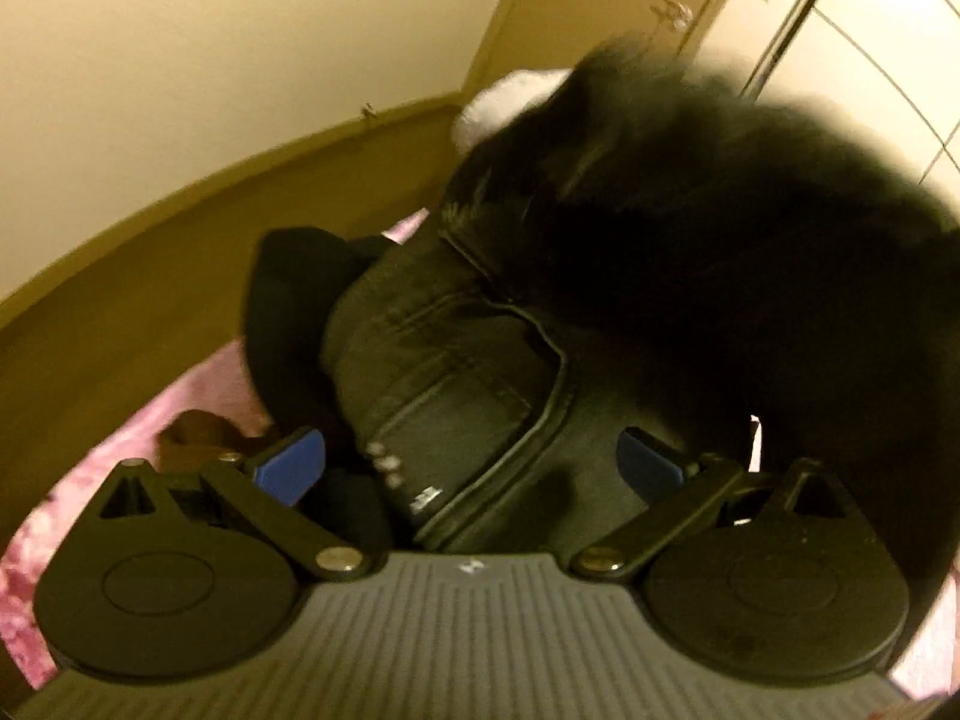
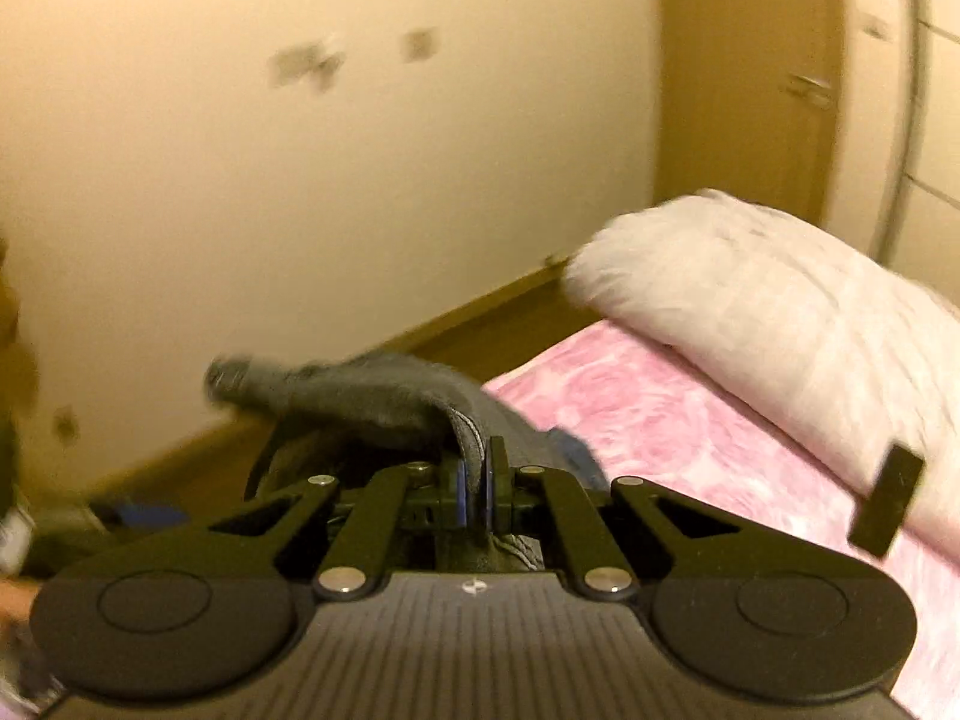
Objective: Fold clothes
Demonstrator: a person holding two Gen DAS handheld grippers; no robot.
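In the left wrist view dark denim jeans with a stitched pocket lie bunched on the pink bed cover. My left gripper stands open just above them, its blue pads wide apart and not pressing on the cloth. A blurred black garment fills the upper right of that view. In the right wrist view my right gripper is shut on a fold of a grey garment, which drapes off to the left above the bed's edge.
A white pillow lies at the head of the pink-covered bed. Wooden floor runs between the bed and a cream wall. A wooden door stands at the back right. A black tag hangs at the right.
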